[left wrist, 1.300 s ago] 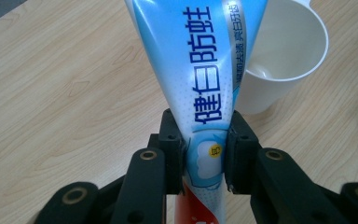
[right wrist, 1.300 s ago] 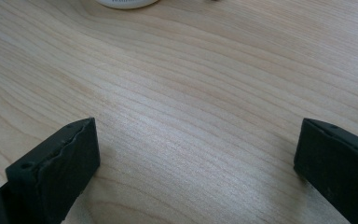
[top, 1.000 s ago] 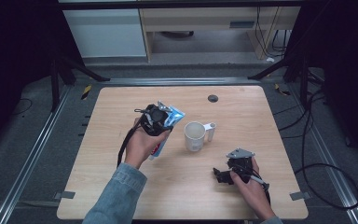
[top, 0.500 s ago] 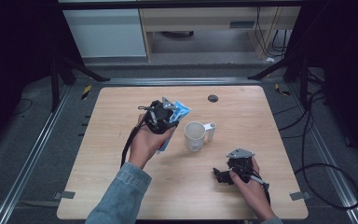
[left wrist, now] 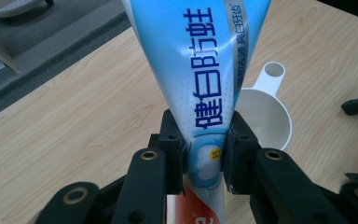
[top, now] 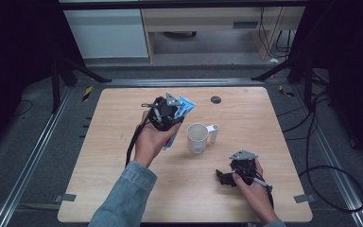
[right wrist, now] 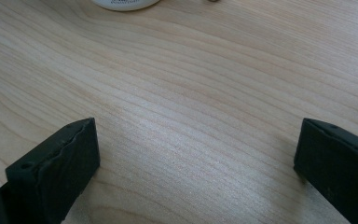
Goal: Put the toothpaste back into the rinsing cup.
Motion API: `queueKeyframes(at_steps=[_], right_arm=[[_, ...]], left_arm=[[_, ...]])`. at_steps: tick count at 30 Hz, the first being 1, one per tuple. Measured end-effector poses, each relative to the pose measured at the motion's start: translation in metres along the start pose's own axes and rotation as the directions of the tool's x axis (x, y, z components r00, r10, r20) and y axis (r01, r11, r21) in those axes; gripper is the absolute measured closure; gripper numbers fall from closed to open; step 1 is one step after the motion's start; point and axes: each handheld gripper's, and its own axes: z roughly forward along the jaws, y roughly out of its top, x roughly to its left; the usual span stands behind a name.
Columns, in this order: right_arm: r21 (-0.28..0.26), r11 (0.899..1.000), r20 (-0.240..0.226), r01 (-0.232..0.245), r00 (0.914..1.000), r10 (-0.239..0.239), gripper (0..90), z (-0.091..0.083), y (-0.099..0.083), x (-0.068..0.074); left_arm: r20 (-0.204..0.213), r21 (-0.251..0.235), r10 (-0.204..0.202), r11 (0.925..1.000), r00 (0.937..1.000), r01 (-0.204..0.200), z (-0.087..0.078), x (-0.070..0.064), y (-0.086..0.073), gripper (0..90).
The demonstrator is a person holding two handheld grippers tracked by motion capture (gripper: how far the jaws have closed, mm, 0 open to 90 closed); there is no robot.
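Glossy blue toothpaste tube [left wrist: 205, 88] pinched in left gripper [left wrist: 204, 154], round white cup [top: 197, 137] nearby

A light wooden table [top: 123, 161] with rounded corners fills the middle of the high view. A white cup [top: 197, 138] stands near its centre, handle pointing right. A small dark round spot [top: 216, 99] sits near the upper edge, right of centre.
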Motion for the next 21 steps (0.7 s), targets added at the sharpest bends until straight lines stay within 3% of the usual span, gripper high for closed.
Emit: queueKeyframes(at_steps=[6, 15, 21], right_arm=[[0.0, 1.0, 0.0, 0.0, 1.0, 0.0, 0.3, 0.0, 0.0, 0.0], [0.002, 1.0, -0.001, 0.003, 1.0, -0.003, 0.3, 0.0, 0.0, 0.0], [0.006, 1.0, -0.005, -0.011, 0.9999, 0.011, 0.3, -0.001, 0.0, 0.001]], left_arm=[[-0.022, -0.066, -0.008, 0.9978, 0.9997, 0.006, -0.008, -0.002, 0.007, 72.2], [-0.023, -0.085, 0.001, 0.9963, 0.9997, -0.003, -0.01, -0.003, 0.019, 72.2], [-0.024, -0.087, -0.046, 0.9952, 0.9987, 0.044, 0.0, 0.008, 0.019, 72.2]])
